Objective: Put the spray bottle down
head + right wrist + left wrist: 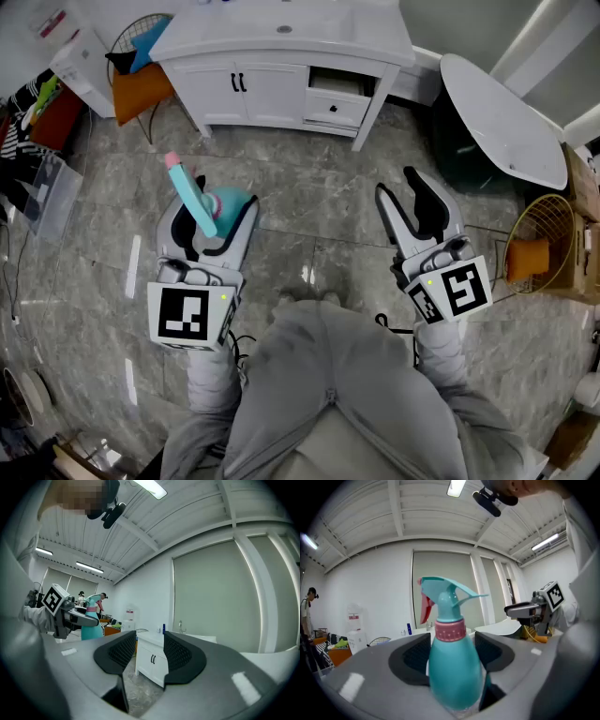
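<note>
A teal spray bottle (214,208) with a pink collar and a pink-tipped trigger head stands between the jaws of my left gripper (208,223), which is shut on its body. In the left gripper view the spray bottle (452,667) fills the middle, nozzle up, with the black pads (415,656) on either side. My right gripper (410,202) is held out at the right, open and holding nothing; in the right gripper view its jaws (145,651) frame the white cabinet. The spray bottle (92,616) shows small at the left there.
A white vanity cabinet (281,80) with a basin stands ahead. A white bathtub (502,122) lies at the right, with a wire basket (541,242) near it. An orange cushion in a wire basket (141,84) and clutter lie at the left. Grey marble floor (309,225) is below.
</note>
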A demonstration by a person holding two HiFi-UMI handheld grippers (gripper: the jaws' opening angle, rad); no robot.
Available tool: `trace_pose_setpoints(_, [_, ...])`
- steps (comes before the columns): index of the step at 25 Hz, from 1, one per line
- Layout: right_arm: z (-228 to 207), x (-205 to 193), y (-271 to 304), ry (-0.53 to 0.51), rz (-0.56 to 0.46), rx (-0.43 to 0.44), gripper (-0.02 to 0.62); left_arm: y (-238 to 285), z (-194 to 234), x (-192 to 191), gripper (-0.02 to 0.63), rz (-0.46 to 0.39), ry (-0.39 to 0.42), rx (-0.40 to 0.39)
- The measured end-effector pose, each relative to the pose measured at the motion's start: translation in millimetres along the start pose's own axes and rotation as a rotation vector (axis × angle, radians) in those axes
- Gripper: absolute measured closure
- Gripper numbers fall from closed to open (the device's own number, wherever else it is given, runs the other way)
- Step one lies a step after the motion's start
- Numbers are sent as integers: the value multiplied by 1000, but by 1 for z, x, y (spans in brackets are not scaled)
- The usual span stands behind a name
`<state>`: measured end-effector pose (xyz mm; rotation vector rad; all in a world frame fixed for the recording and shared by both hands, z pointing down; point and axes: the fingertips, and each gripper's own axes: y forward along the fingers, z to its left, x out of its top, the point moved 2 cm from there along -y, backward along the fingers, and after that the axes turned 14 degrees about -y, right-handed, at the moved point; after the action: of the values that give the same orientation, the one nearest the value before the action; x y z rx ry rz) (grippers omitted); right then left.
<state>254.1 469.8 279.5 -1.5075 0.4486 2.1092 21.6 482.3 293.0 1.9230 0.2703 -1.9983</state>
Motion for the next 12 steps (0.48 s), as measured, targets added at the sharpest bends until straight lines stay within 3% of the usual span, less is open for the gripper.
trace_pose_setpoints(12, [-3, 0, -1, 0, 1, 4, 411, 1, -3, 1, 259, -6, 2, 2])
